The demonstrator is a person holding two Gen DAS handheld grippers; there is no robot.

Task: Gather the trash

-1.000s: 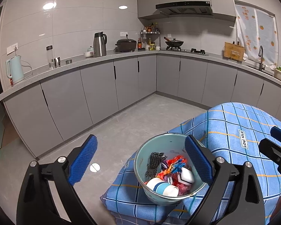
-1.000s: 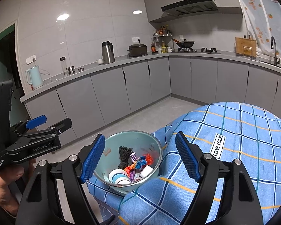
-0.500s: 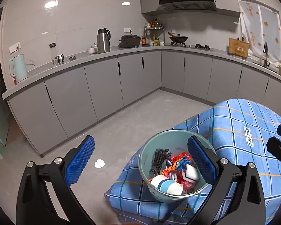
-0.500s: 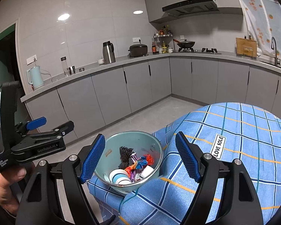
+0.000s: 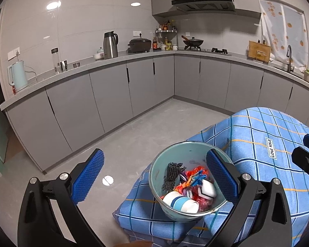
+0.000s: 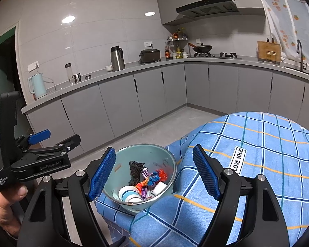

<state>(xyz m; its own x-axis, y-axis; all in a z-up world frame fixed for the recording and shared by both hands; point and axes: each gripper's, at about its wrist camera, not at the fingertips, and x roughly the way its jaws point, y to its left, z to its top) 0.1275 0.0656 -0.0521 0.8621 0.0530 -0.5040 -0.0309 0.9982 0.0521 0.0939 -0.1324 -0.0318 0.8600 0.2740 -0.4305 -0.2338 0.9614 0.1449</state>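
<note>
I see a pale green bin [image 5: 187, 183] standing upright at the corner of the blue checked cloth [image 5: 257, 140]. Inside lie a white-and-blue paper cup [image 5: 180, 202] on its side, crumpled colourful wrappers [image 5: 192, 180], a black mesh scrap [image 5: 172, 174] and a white block [image 5: 208, 190].

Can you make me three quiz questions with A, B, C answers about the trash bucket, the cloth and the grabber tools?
1. Where is the bucket?
A. On the kitchen counter
B. On the blue checked cloth
C. In the sink

2. What colour are the tool pads?
A. Red
B. Yellow
C. Blue

3. How are the left tool and right tool?
A. Both open, holding nothing
B. Both shut on trash
C. One holds the paper cup

Answers: 1 B, the bucket sits at the cloth's edge. 2 C, the ridged pads are blue. 3 A, wide gaps show between the pads, and the cup lies in the bucket.
</note>
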